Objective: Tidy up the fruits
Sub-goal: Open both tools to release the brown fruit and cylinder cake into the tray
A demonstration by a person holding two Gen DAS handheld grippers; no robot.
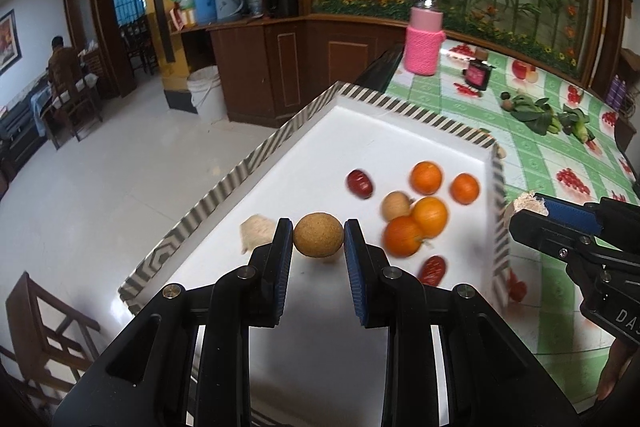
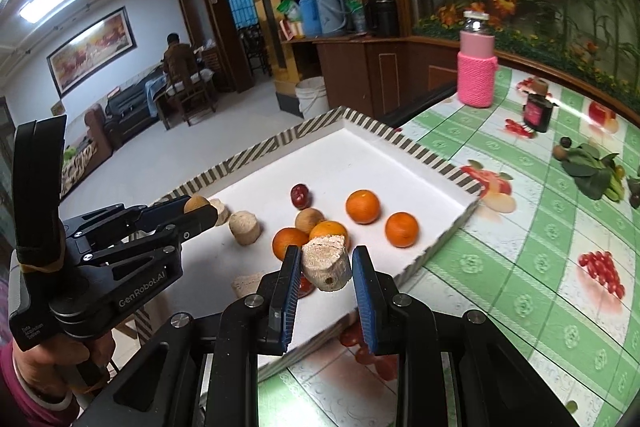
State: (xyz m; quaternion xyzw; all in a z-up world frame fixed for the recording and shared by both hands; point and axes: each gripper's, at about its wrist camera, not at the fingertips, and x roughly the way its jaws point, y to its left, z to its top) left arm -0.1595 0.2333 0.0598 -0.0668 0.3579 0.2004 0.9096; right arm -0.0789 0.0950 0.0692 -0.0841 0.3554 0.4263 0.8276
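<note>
Left claw (image 1: 319, 235) pinched a round tan fruit (image 1: 318, 235) between its blue pads, over the near part of the white tray (image 1: 360, 131). Behind its left finger a pale stub (image 1: 258, 231) lay on the tray floor. Further right, inside the tray, sat a red date (image 1: 360, 183), a tan longan (image 1: 395, 205) touching two oranges (image 1: 416, 225), two more oranges (image 1: 444, 183) apart near the right wall, and another date (image 1: 433, 269) close to the claw. Right claw (image 2: 326, 263) was clamped on a pale cut chunk (image 2: 325, 261), held above the tray's near edge; in the left wrist view it sat just outside the striped right wall. On the green checked desk (image 2: 520, 267) beyond stood a pink bottle (image 2: 477, 71), a small dark jar (image 2: 538, 115) and some leafy greens (image 2: 592, 171).
</note>
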